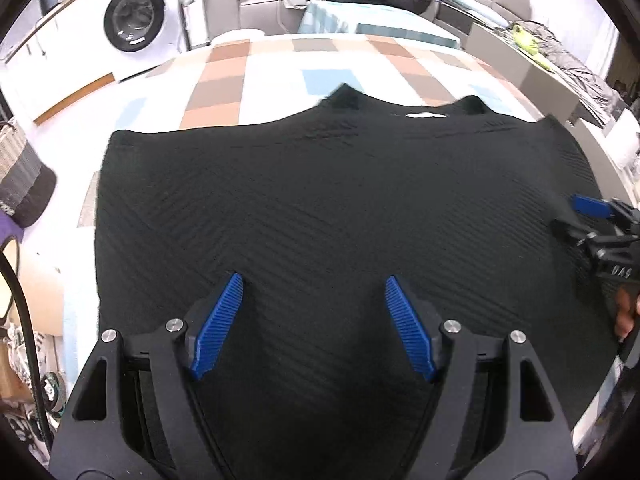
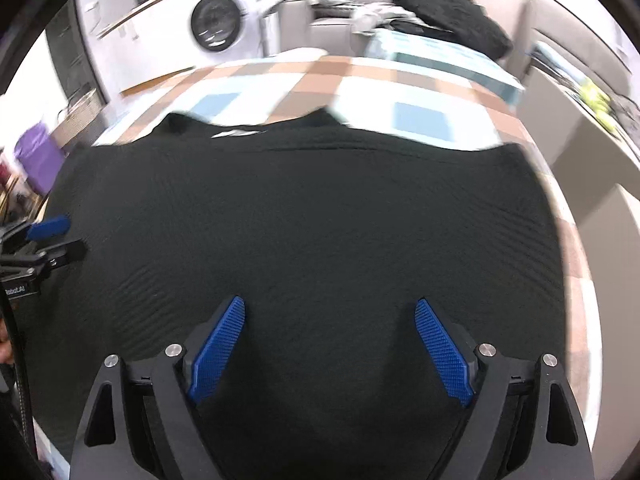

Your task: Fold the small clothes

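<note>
— Any containers about?

— A woven basket (image 1: 14,140) at the left margin of the left wrist view; what is in it I cannot tell. A white front-loading washing machine (image 1: 136,20) stands beyond the far left corner of the bed, its round door closed, its drum too dark to read.

— And the garment?

— A black ribbed knit top (image 1: 320,220) lies flat on the checked bedspread of white, tan and blue squares (image 1: 280,64), covering most of the near part. Its neckline with a white label (image 1: 424,114) points to the far edge of the bed; its long axis runs left to right across the bed.

— The grippers?

— The left gripper (image 1: 314,284) hangs over the near middle of the top, blue ribbed pads well apart, nothing between them. The right gripper (image 2: 330,308) hangs likewise over the cloth, blue pads spread wide and empty.

— What does one view give that the other lacks?

— The left view shows the right gripper (image 1: 592,216) above the top's right edge, plus a yellow-green item (image 1: 528,42) on grey cloth at far right. The right view, blurred, shows the left gripper (image 2: 48,236) above the left edge and something purple (image 2: 38,152) beyond it.
</note>
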A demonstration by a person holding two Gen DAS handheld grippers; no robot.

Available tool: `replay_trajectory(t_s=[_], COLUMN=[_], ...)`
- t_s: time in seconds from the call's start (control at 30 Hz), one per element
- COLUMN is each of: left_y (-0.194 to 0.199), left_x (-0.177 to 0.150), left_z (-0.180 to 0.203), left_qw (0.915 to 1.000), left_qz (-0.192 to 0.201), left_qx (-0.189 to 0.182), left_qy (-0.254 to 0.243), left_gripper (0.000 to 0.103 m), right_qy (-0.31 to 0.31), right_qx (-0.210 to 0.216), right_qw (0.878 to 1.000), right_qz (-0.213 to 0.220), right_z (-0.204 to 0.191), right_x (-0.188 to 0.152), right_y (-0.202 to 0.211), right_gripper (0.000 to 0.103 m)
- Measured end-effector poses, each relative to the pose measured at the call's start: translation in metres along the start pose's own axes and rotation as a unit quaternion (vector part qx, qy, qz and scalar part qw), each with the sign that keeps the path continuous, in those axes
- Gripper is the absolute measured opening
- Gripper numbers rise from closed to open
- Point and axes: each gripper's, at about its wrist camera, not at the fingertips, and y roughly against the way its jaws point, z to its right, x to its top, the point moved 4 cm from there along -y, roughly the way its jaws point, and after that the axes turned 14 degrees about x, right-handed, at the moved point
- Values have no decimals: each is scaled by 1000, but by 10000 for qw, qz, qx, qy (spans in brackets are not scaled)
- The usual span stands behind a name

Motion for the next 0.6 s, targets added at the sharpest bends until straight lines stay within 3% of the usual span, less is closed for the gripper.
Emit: replay_trajectory(t_s=[0.07,0.2,0.6], left_y=[-3,-3,-16], left_x=[3,8,42], left_z=[-5,-10,41], left_qw=[10000,9999,9991], left_qz=[-14,-32,131], left_qx=[59,82,-262], left_qy=[53,124,-299], left_gripper=[72,72,72], right_qy=[-158,-471,-114], right_qx=[-321,-294,57], right_qw=[9994,9984,9998], right_qz=[7,97,120], right_z=[21,41,-14], right_x=[-2,-4,33], right_y=[7,19,-7], right_gripper=[88,88,88])
